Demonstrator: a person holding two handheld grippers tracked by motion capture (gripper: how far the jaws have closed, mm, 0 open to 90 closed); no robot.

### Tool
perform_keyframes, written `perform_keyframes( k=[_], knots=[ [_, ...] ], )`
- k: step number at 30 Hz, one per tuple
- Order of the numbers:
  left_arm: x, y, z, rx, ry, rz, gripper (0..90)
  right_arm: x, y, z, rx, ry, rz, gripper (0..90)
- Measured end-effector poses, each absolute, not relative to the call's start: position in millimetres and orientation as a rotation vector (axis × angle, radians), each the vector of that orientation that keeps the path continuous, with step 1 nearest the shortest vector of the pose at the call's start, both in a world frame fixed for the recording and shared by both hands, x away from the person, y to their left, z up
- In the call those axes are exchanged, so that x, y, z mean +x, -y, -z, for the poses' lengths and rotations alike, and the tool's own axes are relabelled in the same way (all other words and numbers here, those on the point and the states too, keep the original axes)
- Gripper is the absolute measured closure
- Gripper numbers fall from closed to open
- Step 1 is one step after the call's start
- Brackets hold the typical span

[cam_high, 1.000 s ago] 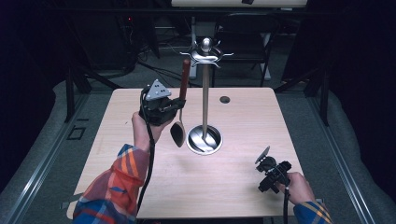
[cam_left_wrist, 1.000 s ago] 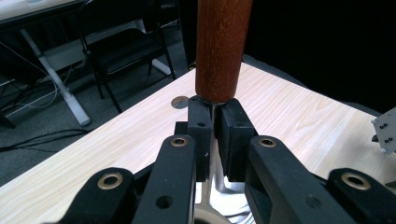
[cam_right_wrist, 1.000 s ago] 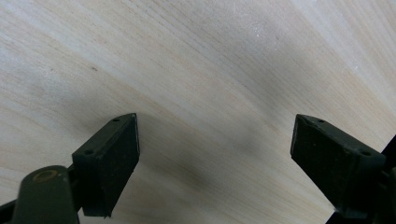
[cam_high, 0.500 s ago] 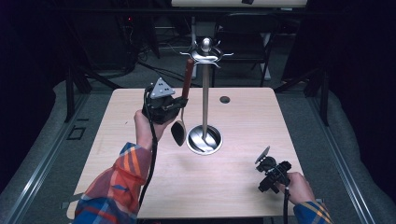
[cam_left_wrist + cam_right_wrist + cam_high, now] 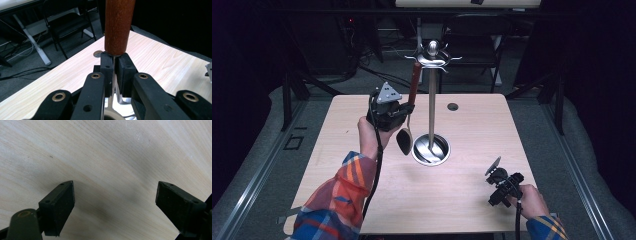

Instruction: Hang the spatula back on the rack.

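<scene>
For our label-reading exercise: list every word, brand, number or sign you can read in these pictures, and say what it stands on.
None can be read. The left gripper, the spoon with its wooden handle, the metal stand, the right gripper and the table carry no legible text or sign.

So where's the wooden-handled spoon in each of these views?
High view: the spoon hangs upright left of centre, beside the stand, clamped by the left gripper.
Left gripper view: its brown handle rises top centre, its metal neck between the shut jaws.
Right gripper view: not in it.
Shared landmark: the table hole.
</scene>
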State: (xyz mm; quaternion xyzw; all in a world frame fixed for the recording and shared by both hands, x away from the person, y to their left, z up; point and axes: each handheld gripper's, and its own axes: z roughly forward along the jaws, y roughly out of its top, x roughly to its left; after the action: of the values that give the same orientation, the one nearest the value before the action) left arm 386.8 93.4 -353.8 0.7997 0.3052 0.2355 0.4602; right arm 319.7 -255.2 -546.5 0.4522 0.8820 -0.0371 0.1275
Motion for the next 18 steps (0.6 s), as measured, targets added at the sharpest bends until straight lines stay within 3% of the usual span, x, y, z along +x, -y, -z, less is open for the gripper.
perform_keyframes(
  k=[18],
  knots=[
    [385, -82, 358, 1.970, -0.763, -0.700, 83.3, 320, 255, 547, 1.313, -2.568, 0.109, 15.1]
  ],
)
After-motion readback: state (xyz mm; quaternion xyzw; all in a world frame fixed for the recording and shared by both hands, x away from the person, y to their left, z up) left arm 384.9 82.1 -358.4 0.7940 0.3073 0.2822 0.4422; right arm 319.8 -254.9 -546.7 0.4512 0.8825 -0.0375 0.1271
